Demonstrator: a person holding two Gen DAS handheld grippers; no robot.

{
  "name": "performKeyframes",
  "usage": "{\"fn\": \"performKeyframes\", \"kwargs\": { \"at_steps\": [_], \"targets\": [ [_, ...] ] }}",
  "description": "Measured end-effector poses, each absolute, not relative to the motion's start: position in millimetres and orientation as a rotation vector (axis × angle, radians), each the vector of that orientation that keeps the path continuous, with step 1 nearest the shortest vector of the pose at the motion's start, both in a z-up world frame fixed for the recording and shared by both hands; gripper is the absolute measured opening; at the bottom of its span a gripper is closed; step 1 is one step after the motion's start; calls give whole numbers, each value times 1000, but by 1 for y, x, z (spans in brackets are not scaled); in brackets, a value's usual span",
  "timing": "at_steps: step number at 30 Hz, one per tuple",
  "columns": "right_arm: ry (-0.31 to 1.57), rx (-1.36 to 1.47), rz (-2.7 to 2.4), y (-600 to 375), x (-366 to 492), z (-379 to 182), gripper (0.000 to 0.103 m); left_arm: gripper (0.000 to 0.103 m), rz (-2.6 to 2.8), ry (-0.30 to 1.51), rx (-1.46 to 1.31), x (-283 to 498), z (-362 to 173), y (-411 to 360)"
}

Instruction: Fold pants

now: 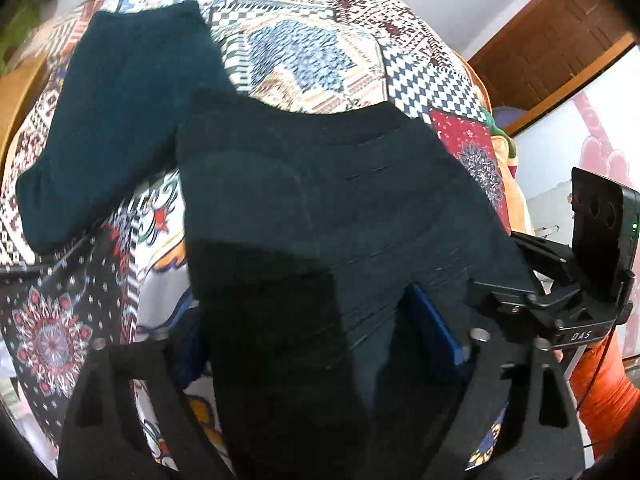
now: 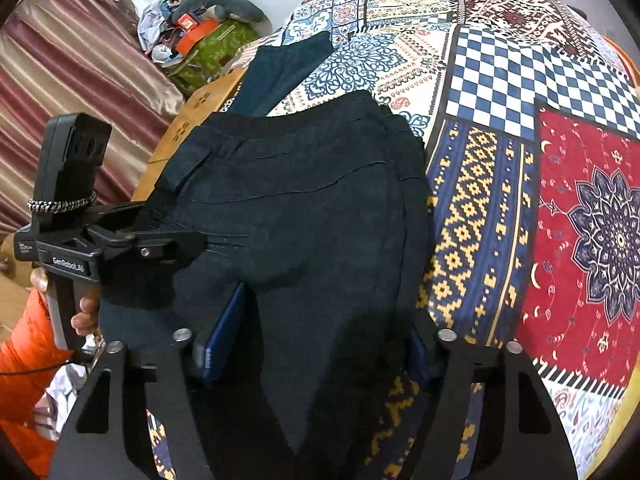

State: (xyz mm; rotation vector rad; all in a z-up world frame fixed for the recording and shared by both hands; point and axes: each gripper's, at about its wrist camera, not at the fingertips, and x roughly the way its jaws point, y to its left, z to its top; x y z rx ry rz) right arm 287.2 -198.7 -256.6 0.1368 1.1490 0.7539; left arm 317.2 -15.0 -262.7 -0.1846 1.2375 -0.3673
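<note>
Black pants [image 1: 320, 200] lie on the patterned bedspread [image 1: 312, 40], waistband at the far end; they also show in the right wrist view [image 2: 288, 208]. My left gripper [image 1: 320, 340] stands open with pant fabric draped between its blue-padded fingers [image 1: 434, 328]. My right gripper [image 2: 312, 348] is also open, its fingers [image 2: 220, 340] on either side of the near pant fabric. Each gripper shows in the other's view, the right gripper [image 1: 560, 300] at the pants' right edge, the left gripper [image 2: 132, 240] at their left edge.
Folded dark teal pants [image 1: 120, 112] lie on the bed to the far left, also in the right wrist view [image 2: 280, 72]. A striped curtain [image 2: 60, 80], a pile of clutter [image 2: 200, 32] and a wooden door [image 1: 552, 40] surround the bed. An orange sleeve [image 1: 600, 392] is near.
</note>
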Motion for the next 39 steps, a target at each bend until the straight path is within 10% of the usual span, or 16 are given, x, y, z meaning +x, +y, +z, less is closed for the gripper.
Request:
{"fn": "performKeyframes", "kwargs": {
  "at_steps": [10,16,39],
  "targets": [
    [1087,154,710,-203,268,-238,24,41,-327,1175,-204,296,-245,-10],
    [1028,90,723,-194,245,-215,20,32,-312,1118,-165,265,-220,-7],
    [684,10,844,-91,280,-92,20,29,-140,702,-97,267,-71,102]
  ]
}}
